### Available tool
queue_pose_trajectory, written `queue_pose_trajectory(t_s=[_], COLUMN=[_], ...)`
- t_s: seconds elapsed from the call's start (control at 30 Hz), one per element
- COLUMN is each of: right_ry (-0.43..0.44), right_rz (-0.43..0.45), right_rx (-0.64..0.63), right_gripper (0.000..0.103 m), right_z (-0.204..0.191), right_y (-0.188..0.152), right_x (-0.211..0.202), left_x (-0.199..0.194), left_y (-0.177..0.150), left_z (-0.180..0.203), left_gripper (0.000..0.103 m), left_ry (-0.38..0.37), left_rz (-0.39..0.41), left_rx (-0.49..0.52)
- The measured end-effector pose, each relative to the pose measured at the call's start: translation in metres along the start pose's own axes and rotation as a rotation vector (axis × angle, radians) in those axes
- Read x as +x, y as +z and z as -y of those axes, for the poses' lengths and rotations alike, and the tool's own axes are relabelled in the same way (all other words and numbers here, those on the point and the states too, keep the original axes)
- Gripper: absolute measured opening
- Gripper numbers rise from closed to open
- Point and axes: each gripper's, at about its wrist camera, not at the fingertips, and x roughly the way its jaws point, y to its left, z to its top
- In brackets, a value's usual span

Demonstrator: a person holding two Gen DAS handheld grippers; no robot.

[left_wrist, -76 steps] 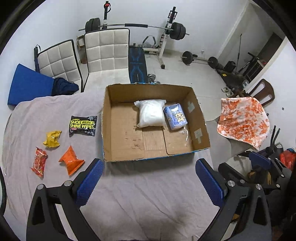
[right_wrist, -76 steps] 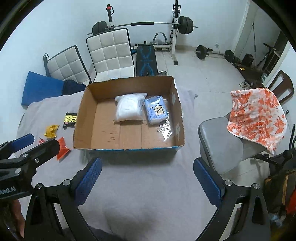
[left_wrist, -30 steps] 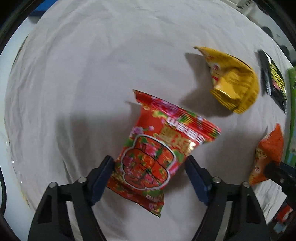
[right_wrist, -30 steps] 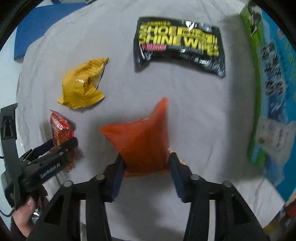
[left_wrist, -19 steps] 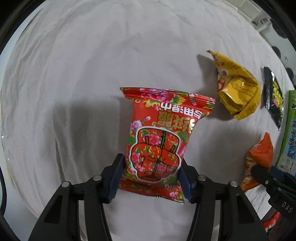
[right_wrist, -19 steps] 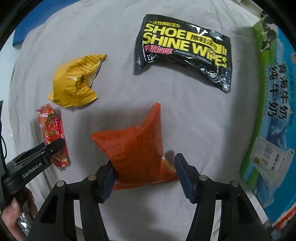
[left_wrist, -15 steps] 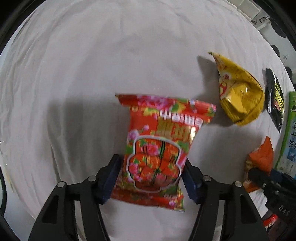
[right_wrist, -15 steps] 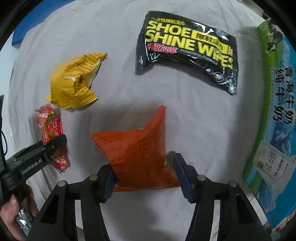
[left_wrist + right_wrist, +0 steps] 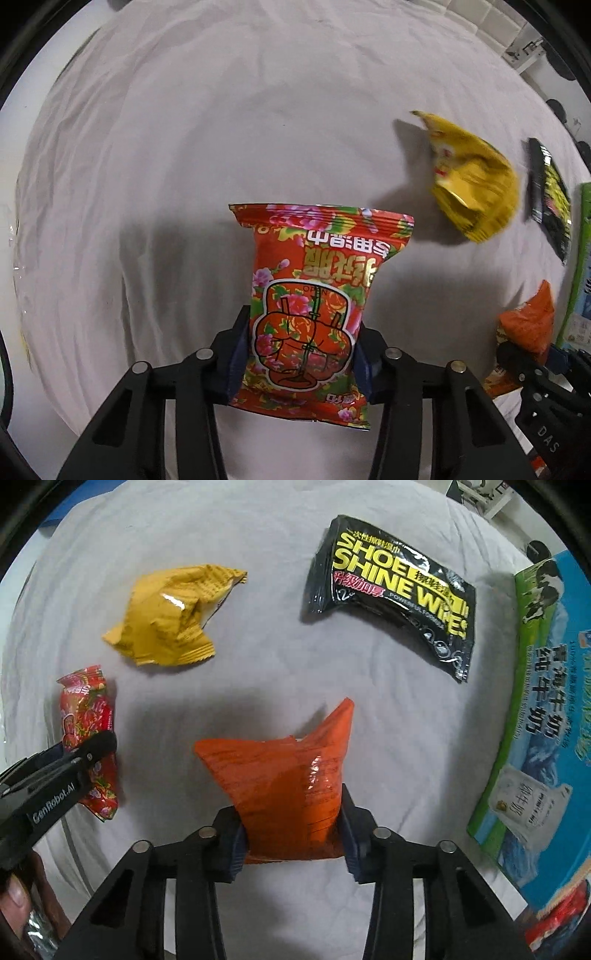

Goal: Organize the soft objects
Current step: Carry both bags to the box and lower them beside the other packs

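Both tongs, wide apart before, now pinch crinkly packets beside the printed cardboard box (image 9: 532, 709): left gripper (image 9: 299, 354) on the red flowered foil packet (image 9: 314, 295), right gripper (image 9: 291, 834) on the orange foil pouch (image 9: 291, 775), and slick puffed foil could slip out.

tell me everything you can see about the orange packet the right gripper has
The orange packet is a small glossy foil pouch, puffy and crinkled, with faint dark print and one corner peaked away from the camera. The right gripper is shut on its lower half, blue pads pressing both sides. Grey cloth lies beneath it; whether they touch is unclear.
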Motion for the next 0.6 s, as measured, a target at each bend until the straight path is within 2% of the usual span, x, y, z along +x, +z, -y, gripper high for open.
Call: queue_pose_trajectory(t_s=[0.33, 0.43, 0.6], right_ry=[0.013, 0.039, 0.111], right_rz=[0.075, 0.105, 0.158], right_rx=[-0.054, -0.056, -0.045], right_gripper=[0.037, 0.037, 0.037], right_z=[0.003, 0.011, 0.037], right_y=[-0.045, -0.059, -0.091], right_x=[-0.036, -0.052, -0.090], left_x=[-0.033, -0.055, -0.100], left_y=[-0.051, -0.070, -0.084], left_z=[0.012, 0.020, 0.018], left_gripper=[0.043, 0.043, 0.043], left_ry=[-0.050, -0.089, -0.122], left_rz=[0.048, 0.077, 0.144], left_rx=[0.009, 0.007, 0.037])
